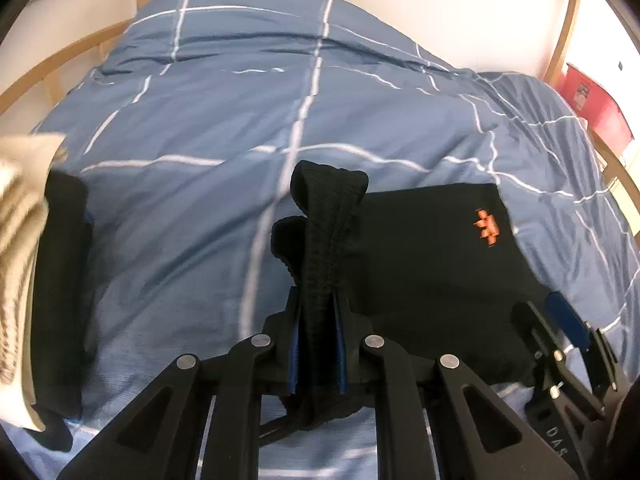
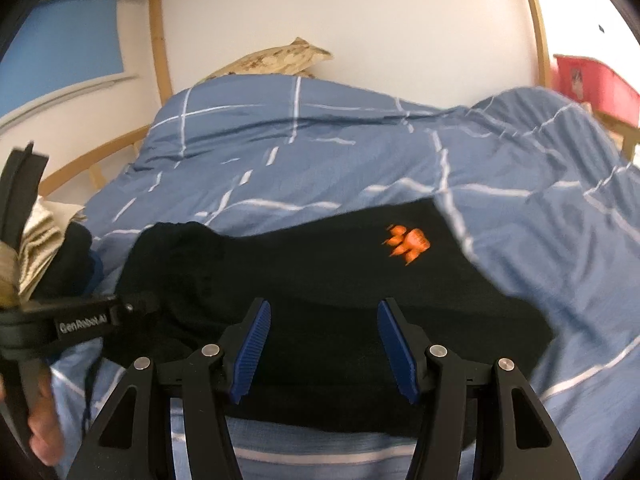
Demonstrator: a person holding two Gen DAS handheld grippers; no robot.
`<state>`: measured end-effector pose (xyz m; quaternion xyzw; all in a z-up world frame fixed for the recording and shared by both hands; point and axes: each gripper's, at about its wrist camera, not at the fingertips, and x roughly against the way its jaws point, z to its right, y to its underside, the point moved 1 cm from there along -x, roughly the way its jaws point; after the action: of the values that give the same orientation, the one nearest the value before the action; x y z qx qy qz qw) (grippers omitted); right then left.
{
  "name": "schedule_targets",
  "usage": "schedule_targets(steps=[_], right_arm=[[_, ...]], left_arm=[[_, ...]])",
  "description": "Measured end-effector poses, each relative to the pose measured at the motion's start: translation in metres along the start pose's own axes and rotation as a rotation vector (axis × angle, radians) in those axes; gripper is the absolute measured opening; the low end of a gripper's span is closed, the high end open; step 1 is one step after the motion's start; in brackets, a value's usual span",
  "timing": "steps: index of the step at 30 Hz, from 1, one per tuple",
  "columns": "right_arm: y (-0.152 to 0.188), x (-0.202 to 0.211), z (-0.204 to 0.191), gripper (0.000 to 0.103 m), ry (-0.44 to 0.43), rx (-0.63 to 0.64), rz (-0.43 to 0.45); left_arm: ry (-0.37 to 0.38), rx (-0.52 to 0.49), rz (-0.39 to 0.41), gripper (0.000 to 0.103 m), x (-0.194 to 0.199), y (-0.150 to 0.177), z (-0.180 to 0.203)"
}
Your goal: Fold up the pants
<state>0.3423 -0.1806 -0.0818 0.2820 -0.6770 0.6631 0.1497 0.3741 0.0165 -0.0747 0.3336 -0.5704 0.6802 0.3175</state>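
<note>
Left wrist view: the left gripper (image 1: 318, 312) has its jaws clamped on the bunched waistband of the black pants (image 1: 432, 248), lifted off the blue checked duvet (image 1: 224, 112).

Right wrist view: the right gripper (image 2: 324, 344) hovers over the pants (image 2: 320, 264), jaws apart and empty.

A bed with a blue duvet (image 2: 360, 152) crossed by white lines fills the room, a patterned pillow (image 2: 276, 60) at its head. White wall (image 2: 360, 20) behind, pale wooden bed frame (image 2: 156, 40), red box (image 2: 592, 80) alongside.
</note>
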Motion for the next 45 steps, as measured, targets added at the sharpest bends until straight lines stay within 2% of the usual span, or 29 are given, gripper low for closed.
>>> schedule_targets(steps=[3, 6, 11, 15, 20, 21, 23, 24, 25, 29, 33, 36, 37, 39, 41, 45], right_arm=[[-0.015, 0.003, 0.022, 0.057, -0.008, -0.023, -0.050], [-0.029, 0.002, 0.050, 0.057, -0.060, -0.059, -0.094], [-0.038, -0.008, 0.090, 0.057, -0.023, 0.022, -0.134], [-0.034, -0.013, 0.127, 0.057, -0.014, -0.012, -0.138], [-0.027, -0.017, 0.156, 0.057, -0.058, -0.083, -0.093], [-0.025, -0.019, 0.159, 0.057, -0.053, -0.084, -0.091], [-0.022, -0.022, 0.163, 0.057, -0.050, -0.089, -0.084], [-0.021, -0.024, 0.166, 0.057, -0.055, -0.101, -0.087], [-0.019, -0.026, 0.169, 0.057, -0.057, -0.117, -0.089], [-0.016, -0.025, 0.173, 0.057, -0.051, -0.132, -0.084], [-0.015, -0.019, 0.165, 0.057, -0.073, -0.100, -0.068], [-0.014, -0.012, 0.154, 0.057, -0.114, -0.069, -0.055], [-0.015, -0.009, 0.151, 0.057, -0.142, -0.072, -0.053], [-0.016, -0.006, 0.140, 0.060, -0.197, -0.066, -0.043], [-0.014, -0.005, 0.129, 0.073, -0.222, -0.045, -0.033], [-0.008, -0.016, 0.108, 0.073, -0.231, 0.010, -0.076]], left_arm=[[-0.002, -0.020, -0.047, 0.014, 0.002, -0.017, 0.026], [-0.009, -0.070, -0.070, 0.014, 0.002, -0.028, 0.062], [0.020, -0.129, -0.135, 0.014, -0.014, -0.032, 0.127], [0.042, -0.141, -0.188, 0.014, -0.035, -0.033, 0.166], [0.022, -0.150, -0.205, 0.015, -0.061, -0.040, 0.200], [0.033, -0.146, -0.206, 0.016, -0.064, -0.040, 0.204], [0.097, -0.150, -0.202, 0.027, -0.066, -0.039, 0.213], [0.136, -0.161, -0.196, 0.037, -0.065, -0.040, 0.216], [0.163, -0.179, -0.183, 0.045, -0.060, -0.039, 0.218], [0.103, -0.260, -0.045, 0.048, -0.029, -0.035, 0.210], [0.016, -0.297, 0.048, 0.052, -0.007, -0.024, 0.175], [-0.092, -0.305, 0.119, 0.061, 0.003, -0.008, 0.142], [-0.129, -0.312, 0.141, 0.061, 0.004, 0.001, 0.132], [-0.175, -0.329, 0.155, 0.061, 0.001, 0.011, 0.124], [-0.192, -0.350, 0.163, 0.061, -0.003, 0.017, 0.122], [-0.177, -0.378, 0.191, 0.061, -0.011, 0.023, 0.124]])
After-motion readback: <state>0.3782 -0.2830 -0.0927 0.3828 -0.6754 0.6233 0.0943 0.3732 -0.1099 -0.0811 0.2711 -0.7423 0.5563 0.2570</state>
